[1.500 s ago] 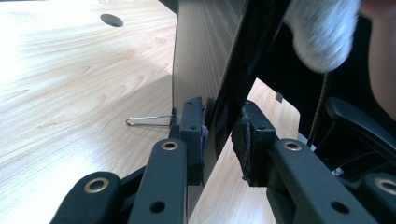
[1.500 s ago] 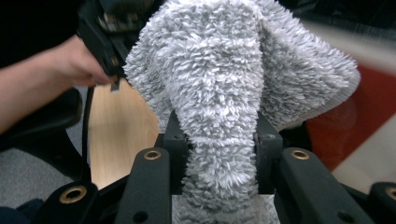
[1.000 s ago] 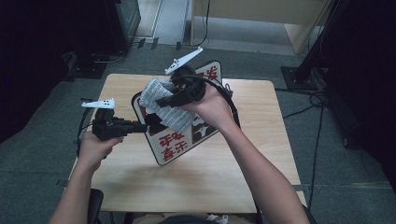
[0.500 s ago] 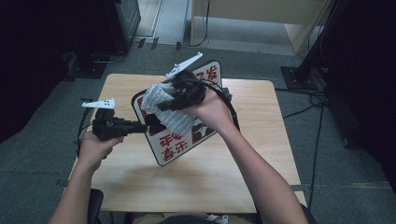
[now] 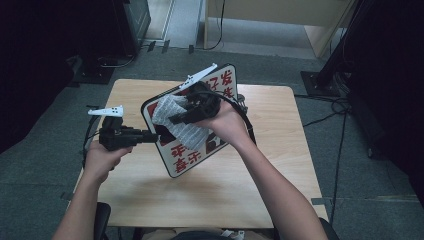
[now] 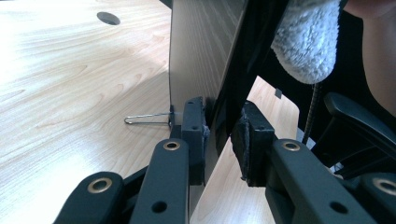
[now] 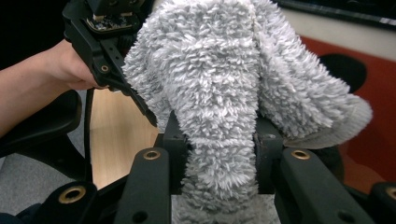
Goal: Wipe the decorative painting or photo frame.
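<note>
Pale woodgrain table (image 5: 150, 195) bears rounded sign (image 5: 182, 157), fluffy grey cloth (image 7: 219, 93).

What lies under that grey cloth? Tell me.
The grey cloth, pinched in the right gripper, lies against the sign board, whose red characters show around it. The print beneath it is covered.

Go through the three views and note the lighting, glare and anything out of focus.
High view: the table is evenly lit, the room's corners dark, and all is sharp. Left gripper view: glare washes out the tabletop at upper left, and the grey cloth looks soft. Right gripper view: the cloth's fibres are crisp, the sign behind them blurred.
</note>
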Demonstrator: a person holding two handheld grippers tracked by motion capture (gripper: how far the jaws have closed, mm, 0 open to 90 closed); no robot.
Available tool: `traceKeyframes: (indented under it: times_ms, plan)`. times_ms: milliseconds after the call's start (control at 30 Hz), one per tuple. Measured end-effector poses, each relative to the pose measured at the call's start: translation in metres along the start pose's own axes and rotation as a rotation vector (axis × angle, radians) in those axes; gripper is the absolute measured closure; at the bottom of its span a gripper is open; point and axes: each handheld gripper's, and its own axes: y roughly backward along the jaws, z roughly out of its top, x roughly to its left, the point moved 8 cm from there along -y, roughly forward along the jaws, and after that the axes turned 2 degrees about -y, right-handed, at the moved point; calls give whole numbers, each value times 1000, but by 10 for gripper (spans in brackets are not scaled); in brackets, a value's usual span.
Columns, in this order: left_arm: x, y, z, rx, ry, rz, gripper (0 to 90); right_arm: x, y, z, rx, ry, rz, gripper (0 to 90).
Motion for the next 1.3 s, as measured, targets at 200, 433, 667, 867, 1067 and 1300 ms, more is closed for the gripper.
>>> traceKeyframes:
  times_ms: [200, 433, 667, 867, 1067, 1300]
  plan:
    - [0, 0, 0, -1, 0, 0, 753, -1, -4, -6, -6, -1, 14, 666]
    - [0, 0, 0, 1, 0, 1, 753, -2, -9, -14, -10, 7, 19, 665]
    - [0, 0, 0, 1, -3, 3, 754, -2, -13, -22, -5, 3, 25, 663]
    - [0, 0, 0, 3, -6, 1, 753, -4, -18, -32, -2, -5, 31, 661]
    - [0, 0, -1, 4, -8, -2, 753, -4, -22, -40, 1, -3, 33, 659]
    - [0, 0, -1, 5, -10, -3, 752, -5, -26, -48, 2, 1, 36, 657]
